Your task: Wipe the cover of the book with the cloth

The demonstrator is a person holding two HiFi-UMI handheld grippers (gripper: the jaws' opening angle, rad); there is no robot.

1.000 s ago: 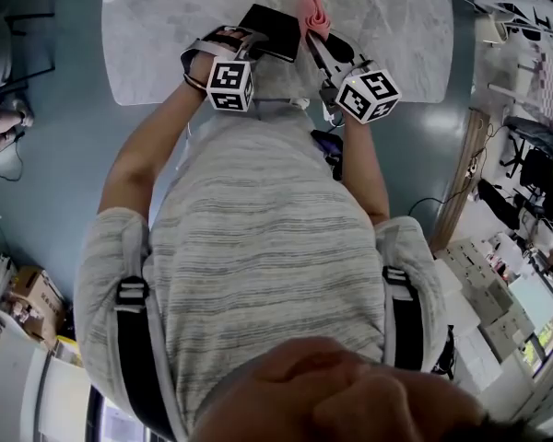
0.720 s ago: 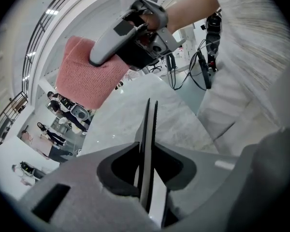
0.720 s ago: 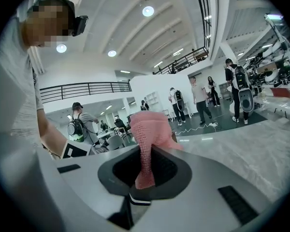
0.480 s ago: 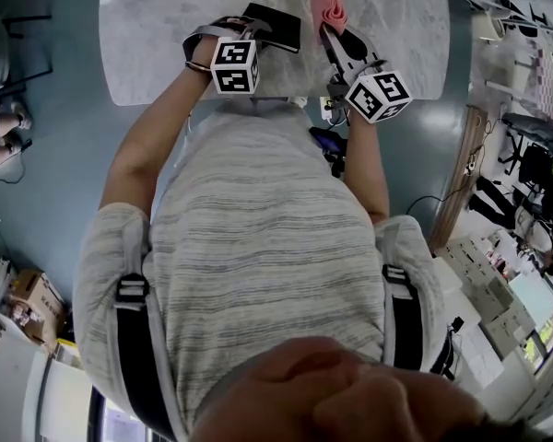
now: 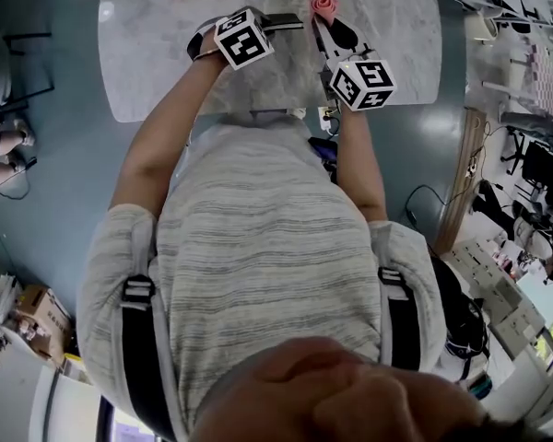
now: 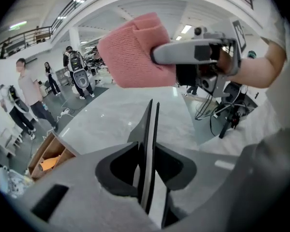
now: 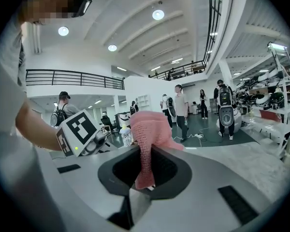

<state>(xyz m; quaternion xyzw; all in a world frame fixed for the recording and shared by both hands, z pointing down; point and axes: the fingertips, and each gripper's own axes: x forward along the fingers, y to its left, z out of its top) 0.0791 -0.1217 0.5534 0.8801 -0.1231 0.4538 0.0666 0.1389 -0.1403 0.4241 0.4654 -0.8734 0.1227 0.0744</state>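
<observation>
Lower centre, the left gripper (image 6: 146,170) is seemingly pinching the book (image 6: 148,129) by its edge, so the right gripper (image 7: 144,180), clamping the cloth (image 7: 147,129), is risking pushing it loose.

The cloth (image 7: 147,139) is a pink ribbed knit, soft, matt and slightly fuzzy. The book (image 6: 147,129) has a dark, smooth cover with pale paper pages between. The surface (image 5: 396,30) looks like grey-veined stone, polished and faintly glossy. My left hand-held gripper (image 6: 149,168) and right hand-held gripper (image 7: 144,173) are matt grey plastic with black recesses. The box (image 6: 41,153) looks like bare wood.
</observation>
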